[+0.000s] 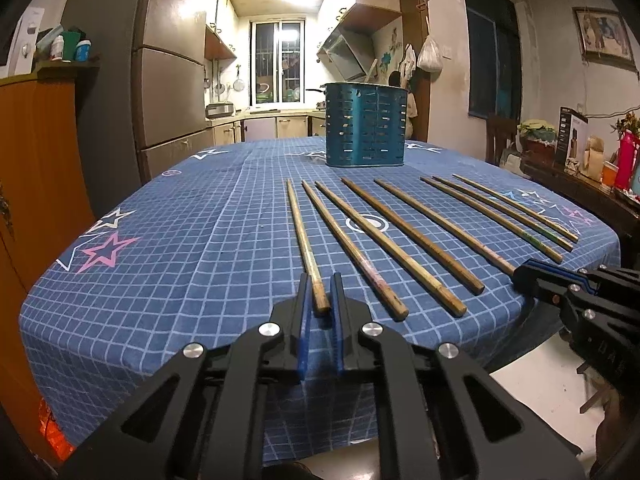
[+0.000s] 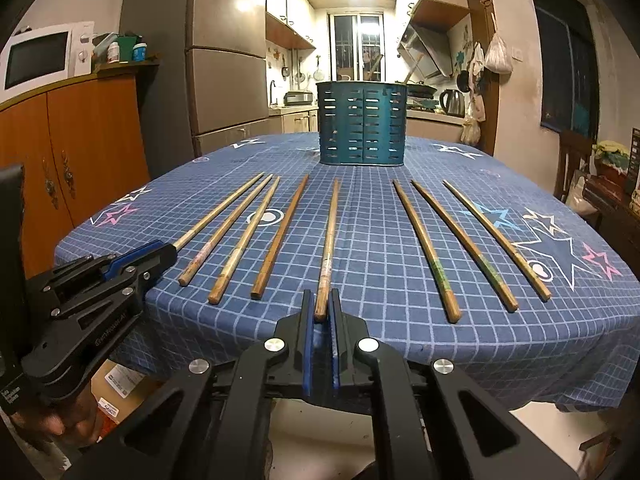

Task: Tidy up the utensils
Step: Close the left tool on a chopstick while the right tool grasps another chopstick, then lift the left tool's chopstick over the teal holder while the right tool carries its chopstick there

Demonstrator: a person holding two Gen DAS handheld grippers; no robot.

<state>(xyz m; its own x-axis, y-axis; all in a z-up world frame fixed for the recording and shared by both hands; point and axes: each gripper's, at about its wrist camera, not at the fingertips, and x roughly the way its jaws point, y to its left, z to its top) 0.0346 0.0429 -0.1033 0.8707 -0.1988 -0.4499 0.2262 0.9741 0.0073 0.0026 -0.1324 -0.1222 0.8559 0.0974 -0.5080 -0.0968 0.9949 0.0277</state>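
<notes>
Left wrist view: the left claw [image 1: 320, 288] is clenched on the near end of the leftmost wooden chopstick [image 1: 301, 232], at the front edge of the desk [image 1: 160, 280].
Right wrist view: the right claw [image 2: 322, 304] is clenched on the near end of the fifth wooden chopstick [image 2: 330, 236], counted from the left.
Chopsticks: eight long brown wooden sticks lie flat on the desk in a fan, thick ends towards the cameras, thin ends towards the holder.
Free chopsticks: three lie between the two gripped ones, for example the dark one [image 2: 280, 236]; three more lie to the right, two of them with green marks near the thick end [image 2: 436, 268].
Holder: a teal metal utensil holder with slots in its wall [image 2: 362, 122] stands upright at the far middle of the desk, well apart from both claws.
Desk cover: a blue checked cloth with white and pink stars [image 2: 400, 340].
Each claw in the other view: the right claw shows at the right edge [image 1: 524, 276], the left claw at the left edge [image 2: 168, 250].
Person: part of a hand [image 2: 76, 416] shows under the left claw.
</notes>
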